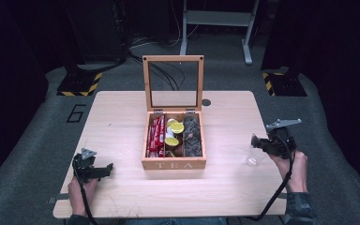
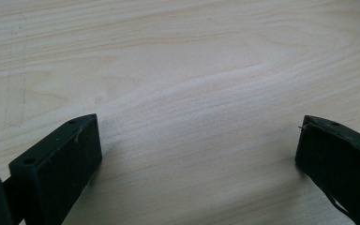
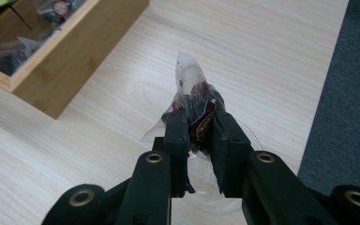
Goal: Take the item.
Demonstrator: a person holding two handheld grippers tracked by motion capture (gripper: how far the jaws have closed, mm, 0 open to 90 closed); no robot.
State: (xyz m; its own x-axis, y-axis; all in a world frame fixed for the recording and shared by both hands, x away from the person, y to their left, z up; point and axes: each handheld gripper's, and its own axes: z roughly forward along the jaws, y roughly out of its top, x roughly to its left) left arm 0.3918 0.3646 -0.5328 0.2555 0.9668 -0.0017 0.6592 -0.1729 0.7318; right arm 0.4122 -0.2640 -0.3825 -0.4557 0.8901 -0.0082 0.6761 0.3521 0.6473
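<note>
Wooden table (image 1: 122, 122), pale grain, set on grey floor. At centre stands a wooden tea box (image 1: 174, 164), "TEA" on its front wall, glass-paned lid (image 1: 173, 83) propped upright at the back. Three compartments: red packets (image 1: 156, 136) on the left, yellow-topped pods (image 1: 175, 127) in the middle, dark clear-wrapped sachets (image 1: 192, 136) on the right.

Left gripper (image 1: 107, 168) low over the near-left part of the table, well apart from the box, held in the person's left hand (image 1: 80, 190). Jaws stand wide; in the left gripper view only bare wood lies between them.

Right gripper (image 3: 199, 126) over the table's right side, near the edge, in the right hand (image 1: 296, 171). Jaws narrow, pinching a clear-wrapped sachet (image 3: 192, 91) with dark contents; wrapper tip pokes up past the jaws. A round clear object (image 3: 251, 138), possibly a small glass dish, sits on the table under the sachet; too faint to tell.
</note>
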